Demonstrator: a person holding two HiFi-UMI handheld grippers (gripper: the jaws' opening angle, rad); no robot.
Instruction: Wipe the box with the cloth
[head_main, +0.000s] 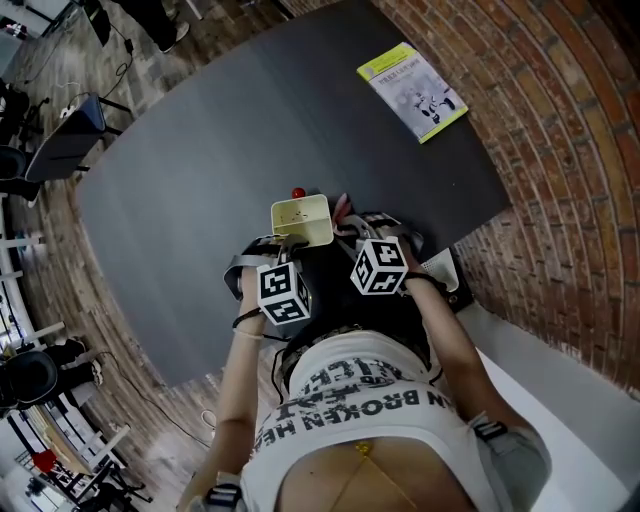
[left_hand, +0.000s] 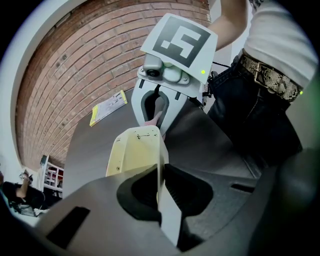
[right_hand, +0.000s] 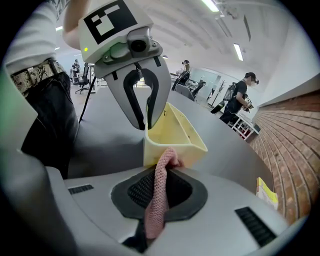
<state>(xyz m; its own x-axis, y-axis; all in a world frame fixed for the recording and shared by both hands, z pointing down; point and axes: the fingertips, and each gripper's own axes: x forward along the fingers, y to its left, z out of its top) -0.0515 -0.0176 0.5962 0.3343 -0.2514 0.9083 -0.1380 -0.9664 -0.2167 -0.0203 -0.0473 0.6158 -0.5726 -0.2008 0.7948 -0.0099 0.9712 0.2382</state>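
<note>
The box is a small pale yellow plastic one, open on top, with walls that flare outward and a few dark specks on the inside. It sits upright over the near edge of the dark grey table; can't tell if it's actually resting on it. One side wall is pinched in the left gripper. The cloth is pink and knitted, bunched into a narrow strip and clamped in the right gripper. Its top end is touching the box's outer wall, just below the rim.
</note>
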